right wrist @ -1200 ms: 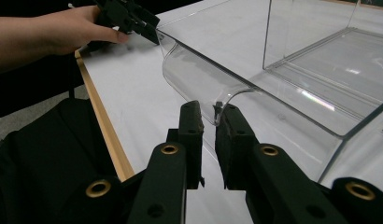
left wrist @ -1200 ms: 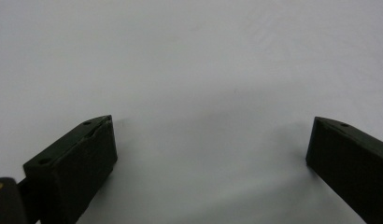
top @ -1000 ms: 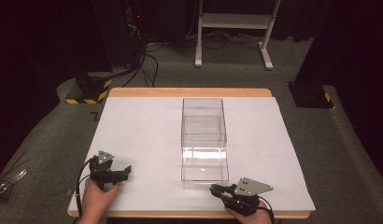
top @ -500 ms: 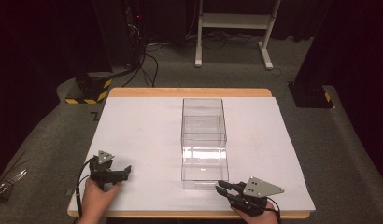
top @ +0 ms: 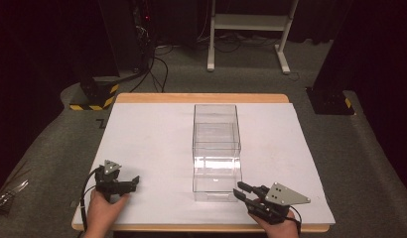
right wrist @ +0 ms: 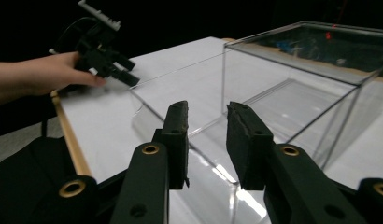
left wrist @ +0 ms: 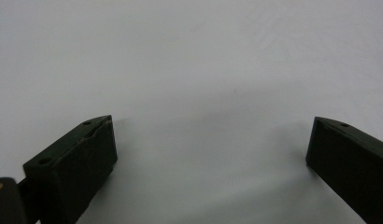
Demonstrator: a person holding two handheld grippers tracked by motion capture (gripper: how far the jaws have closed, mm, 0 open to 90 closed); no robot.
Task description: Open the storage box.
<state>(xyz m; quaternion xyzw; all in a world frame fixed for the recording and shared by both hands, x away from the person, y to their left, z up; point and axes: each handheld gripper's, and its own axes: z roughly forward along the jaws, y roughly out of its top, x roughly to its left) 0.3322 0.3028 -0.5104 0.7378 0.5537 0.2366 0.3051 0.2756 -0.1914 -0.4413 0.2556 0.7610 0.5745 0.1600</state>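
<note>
A clear plastic box (top: pixel 216 144) stands lengthways in the middle of the white table cover (top: pixel 152 134). My right gripper (top: pixel 239 189) is at the front right, tips pointing at the box's near lower corner. In the right gripper view its jaws (right wrist: pixel 206 112) have just been opening; a narrow gap stands between them, with nothing pinched and the clear box (right wrist: pixel 292 88) right behind. My left gripper (top: pixel 134 182) rests at the front left, well apart from the box. In the left gripper view its jaws (left wrist: pixel 208 123) are wide open over bare white cover.
The table's wooden edge (top: pixel 201 97) shows at the back and front. On the grey floor beyond are a yellow-and-black striped base (top: pixel 95 99), cables (top: pixel 157 64), a white stand's legs (top: pixel 246 29) and a dark base (top: pixel 330 101). The left hand and gripper (right wrist: pixel 110 58) appear far off.
My right gripper has risen slightly and drawn a little to the right, away from the box's front, and its jaws have parted. The left gripper has stayed put.
</note>
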